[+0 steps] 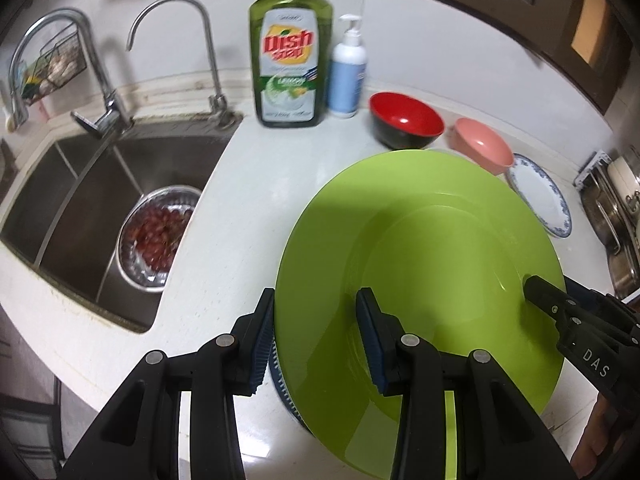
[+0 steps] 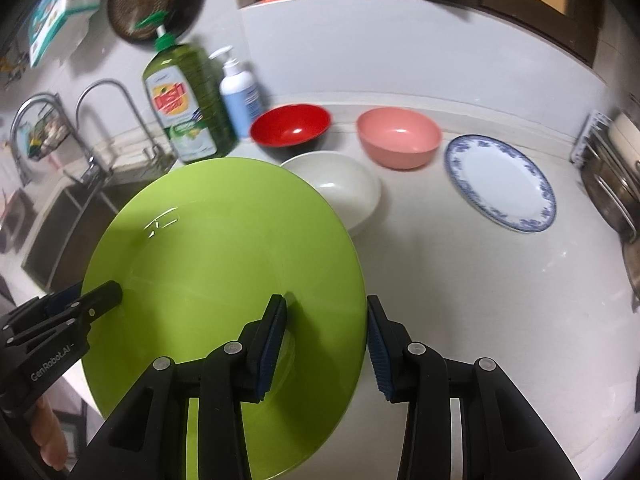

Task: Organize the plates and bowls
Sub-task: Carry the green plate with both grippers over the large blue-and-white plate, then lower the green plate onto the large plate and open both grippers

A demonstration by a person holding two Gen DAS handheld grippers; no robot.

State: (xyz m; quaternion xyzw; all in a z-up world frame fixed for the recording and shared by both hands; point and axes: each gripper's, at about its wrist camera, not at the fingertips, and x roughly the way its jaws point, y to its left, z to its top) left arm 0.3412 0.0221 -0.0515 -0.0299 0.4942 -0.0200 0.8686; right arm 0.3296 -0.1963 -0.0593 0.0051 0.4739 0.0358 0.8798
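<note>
A: Green plate point(image 1: 420, 248)?

B: Front of counter point(image 2: 460, 280), apparently on a blue-rimmed plate point(image 1: 280, 384) peeking out at its 7 o'clock, probably the stack base.

A: Grippers?

B: Left gripper point(image 1: 316, 344) spread, straddling the rim at 8 o'clock. Right gripper point(image 2: 328, 340) spread, straddling the rim at 4 o'clock. Neither pinching; looks like two-sided steadying.

A: Rest?

B: White bowl point(image 2: 344, 188) at 1 o'clock, touching or hidden behind. Red bowl point(image 2: 292, 124), pink bowl point(image 2: 400, 136), blue-patterned plate point(image 2: 500, 180) beyond, unstacked.
</note>
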